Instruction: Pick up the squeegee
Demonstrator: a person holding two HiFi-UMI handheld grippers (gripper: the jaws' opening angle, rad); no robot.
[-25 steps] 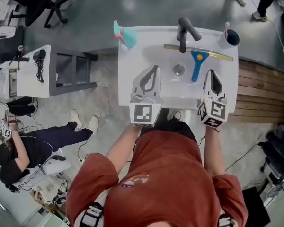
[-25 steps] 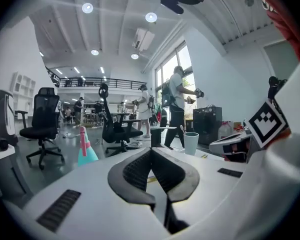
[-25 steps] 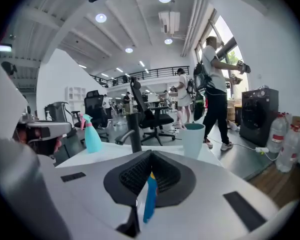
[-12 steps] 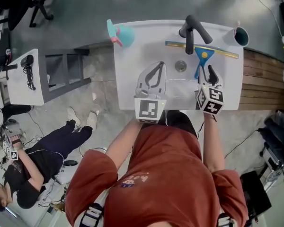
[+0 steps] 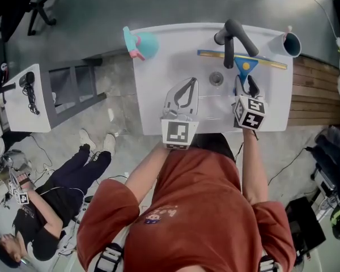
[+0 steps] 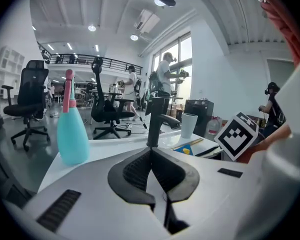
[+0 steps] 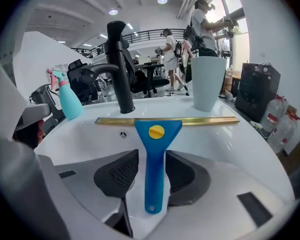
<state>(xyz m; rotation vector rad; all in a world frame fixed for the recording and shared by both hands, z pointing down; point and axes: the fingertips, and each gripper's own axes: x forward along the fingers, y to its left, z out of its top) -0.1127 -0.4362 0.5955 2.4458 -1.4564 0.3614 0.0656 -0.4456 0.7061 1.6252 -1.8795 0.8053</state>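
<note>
White sink (image 5: 158, 78). Right gripper (image 7: 151, 155) jaws just opening, wide apart, squeegee (image 7: 157, 130) handle between, ungripped. Left gripper (image 6: 151, 152) jaws closed, empty.

Blue on the handle of the squeegee (image 7: 155, 151), with a yellow dot and a brass-gold blade strip. White all over the sink (image 5: 158, 84); black on the faucet (image 5: 232, 35). Teal with a pink trigger on the spray bottle (image 5: 141, 43) at the far left corner; pale grey-blue on the cup (image 5: 290, 44) at the far right. White shells, black ribbed pads, black-and-white square markers on left tool (image 5: 188, 84) and right tool (image 5: 246, 86).
</note>
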